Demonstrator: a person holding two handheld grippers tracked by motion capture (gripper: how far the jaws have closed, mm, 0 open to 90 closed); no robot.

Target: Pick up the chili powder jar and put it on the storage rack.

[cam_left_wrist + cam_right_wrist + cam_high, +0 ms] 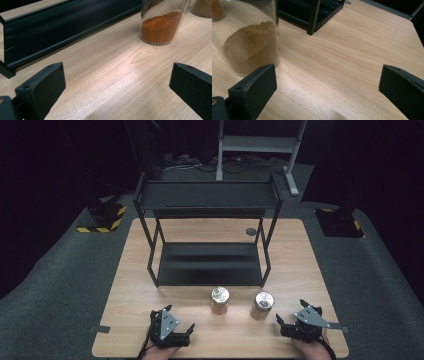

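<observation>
Wooden table, near edge: orange-powder jar and tan-powder jar stand untouched before the bare black rack; my left gripper and right gripper rest with jaws apart, nothing shelved yet.

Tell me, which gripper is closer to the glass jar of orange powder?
Left. The left gripper sits just below-left of the glass jar of orange powder; the right gripper is farther away, past the glass jar of tan powder.
</observation>
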